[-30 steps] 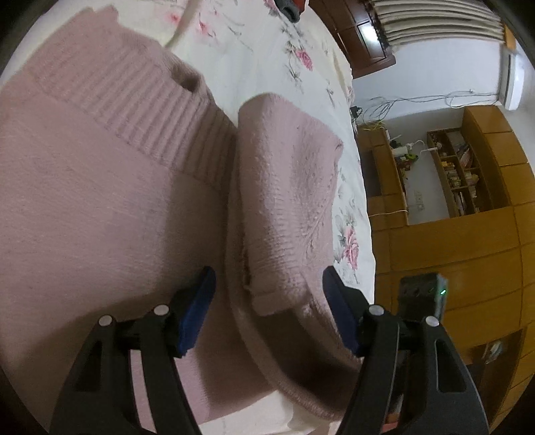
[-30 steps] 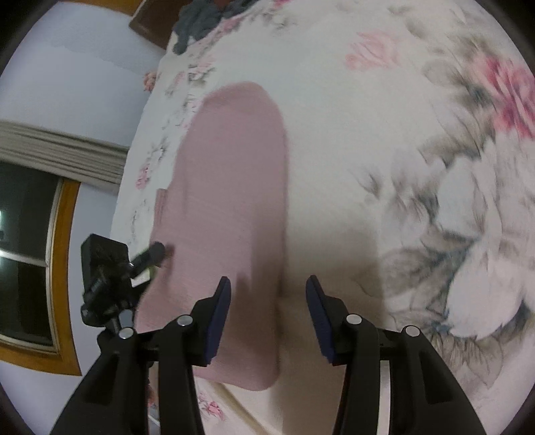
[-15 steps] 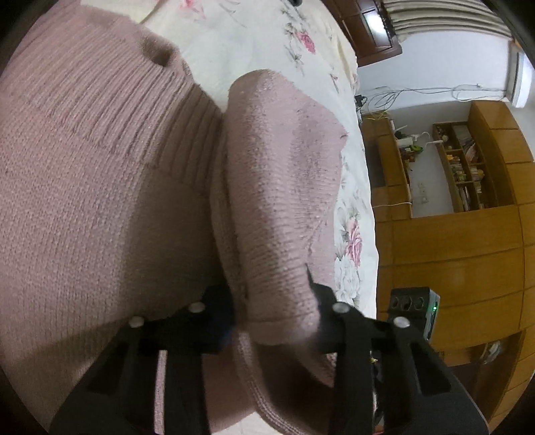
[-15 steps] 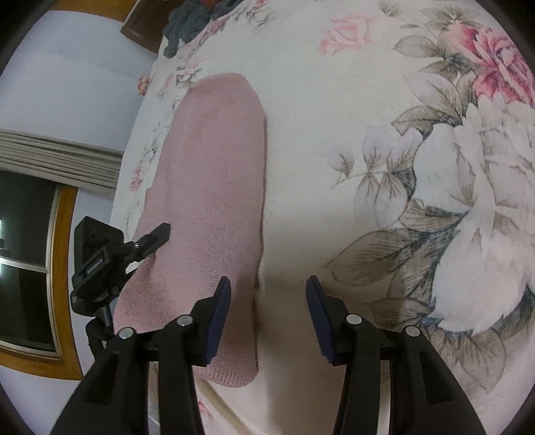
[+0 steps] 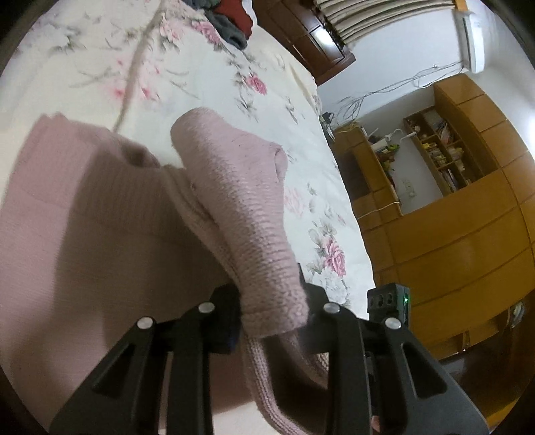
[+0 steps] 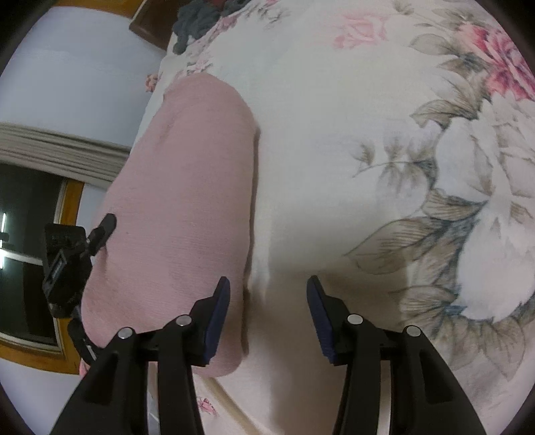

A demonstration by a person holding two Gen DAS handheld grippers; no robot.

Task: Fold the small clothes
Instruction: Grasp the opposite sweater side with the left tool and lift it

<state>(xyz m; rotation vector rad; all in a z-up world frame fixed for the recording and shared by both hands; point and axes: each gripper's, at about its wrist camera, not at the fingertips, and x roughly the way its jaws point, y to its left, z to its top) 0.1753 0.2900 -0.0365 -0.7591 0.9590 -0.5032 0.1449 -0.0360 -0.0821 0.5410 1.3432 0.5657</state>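
A pink knitted sweater point(image 5: 93, 234) lies on the floral bedsheet point(image 5: 207, 67). My left gripper point(image 5: 271, 314) is shut on the cuff end of its folded sleeve point(image 5: 244, 207), which is lifted off the bed and arches up toward the camera. In the right wrist view the same sweater point(image 6: 187, 200) lies flat at the left on the sheet point(image 6: 367, 134). My right gripper point(image 6: 267, 314) is open just above the sheet, its left finger over the sweater's right edge and nothing between the fingers. The left gripper point(image 6: 77, 254) shows at the far left edge there.
A heap of dark and red clothes point(image 5: 230, 20) lies at the far end of the bed. Wooden cabinets and shelves point(image 5: 451, 187) stand beyond the bed's right edge. A window with a wooden frame point(image 6: 40, 254) is at the left in the right wrist view.
My left gripper went from open around the sleeve end to shut on it, then lifted it off the bed. The right gripper drifted slightly along the sweater's edge and stayed open.
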